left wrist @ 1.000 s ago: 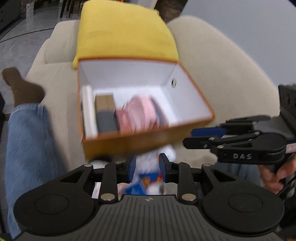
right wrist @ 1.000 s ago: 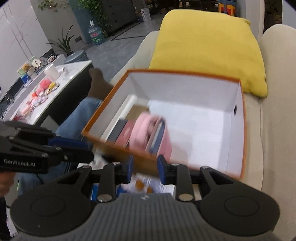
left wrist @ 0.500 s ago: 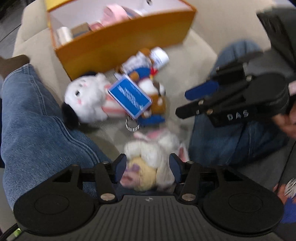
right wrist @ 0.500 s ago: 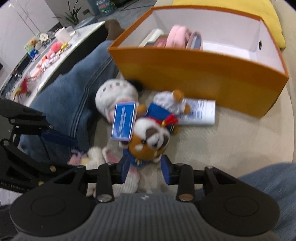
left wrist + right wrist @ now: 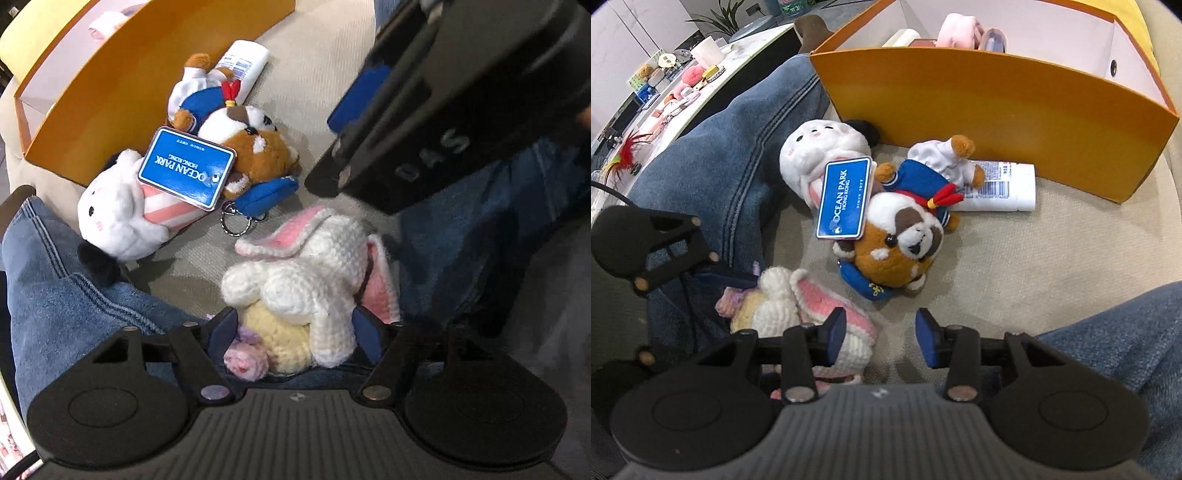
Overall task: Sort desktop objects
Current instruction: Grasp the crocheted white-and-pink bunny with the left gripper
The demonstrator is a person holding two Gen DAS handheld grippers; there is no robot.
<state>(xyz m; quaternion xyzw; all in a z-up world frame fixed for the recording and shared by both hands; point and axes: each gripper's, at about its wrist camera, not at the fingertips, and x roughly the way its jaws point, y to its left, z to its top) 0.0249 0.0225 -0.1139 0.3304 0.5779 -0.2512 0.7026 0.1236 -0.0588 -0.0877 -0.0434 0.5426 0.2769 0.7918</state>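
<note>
Both wrist views have dropped from the orange box [image 5: 1015, 107] interior a second ago down to the loose pile on the beige sofa seat [image 5: 1052, 266], so the step has gone from looking into the box to picking the next item. Orange box sits at the far side, already holding a pink pouch and a few flat things; its near wall is just beyond the toys. Person's jeans-clad legs [image 5: 66, 295] flank the pile left and right. Crocheted white bunny [image 5: 306, 280] with pink ears lies nearest, now between the left gripper [image 5: 295, 332] tips; fingers spread wide on either side of it, not yet squeezed, contact unclear. Half a second ago it was only coming into reach, so left has closed in for a grab. Right gripper [image 5: 881, 332] hovers above bare cushion just near of the sailor-suit red panda plush [image 5: 901, 240], fingers apart, holding nothing; its left tip is over the bunny's ear. White puppy plush [image 5: 820, 155] lies far left against the box, with the blue Ocean Park tag [image 5: 846, 197] lying over it and the panda. White tube [image 5: 1001, 186] lies flat by the box wall, partly under the panda's legs. Small keyring [image 5: 236, 221] beside the panda's blue cap. Judgement: bunny likely goes first, four loose items left.
</note>
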